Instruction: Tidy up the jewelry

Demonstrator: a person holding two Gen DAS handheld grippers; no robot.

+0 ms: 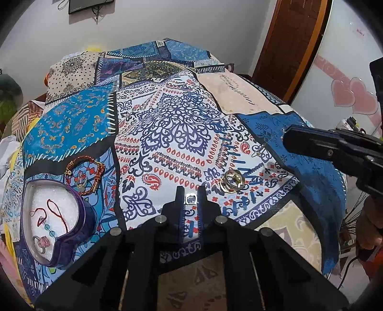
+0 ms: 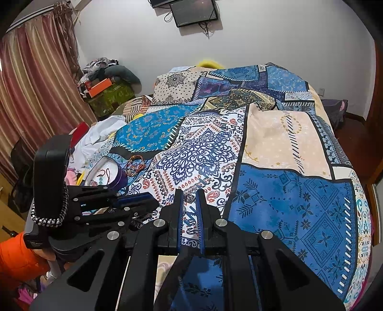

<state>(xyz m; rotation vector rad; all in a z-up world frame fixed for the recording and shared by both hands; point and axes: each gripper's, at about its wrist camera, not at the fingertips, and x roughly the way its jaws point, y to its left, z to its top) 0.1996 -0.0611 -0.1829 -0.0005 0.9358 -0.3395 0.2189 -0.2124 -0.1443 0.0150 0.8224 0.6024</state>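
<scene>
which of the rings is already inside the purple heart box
The pink-stoned silver ring, lying on the white lining of the purple heart box. The gold rings lie on the bedspread; another is pinched by the left gripper.

The patchwork blue-and-white printed cloth bedspread (image 1: 172,124) looks matt and soft. A shiny gold metal ring (image 1: 231,182) gleams on it; at nine o'clock, a glossy purple heart-shaped box (image 1: 83,215) holds white foam-like lining.

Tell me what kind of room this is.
Most likely a bedroom in a home: a bed under a patchwork bedspread, striped curtains at the left, a wall-mounted screen, and clothes piled in the corner.
</scene>
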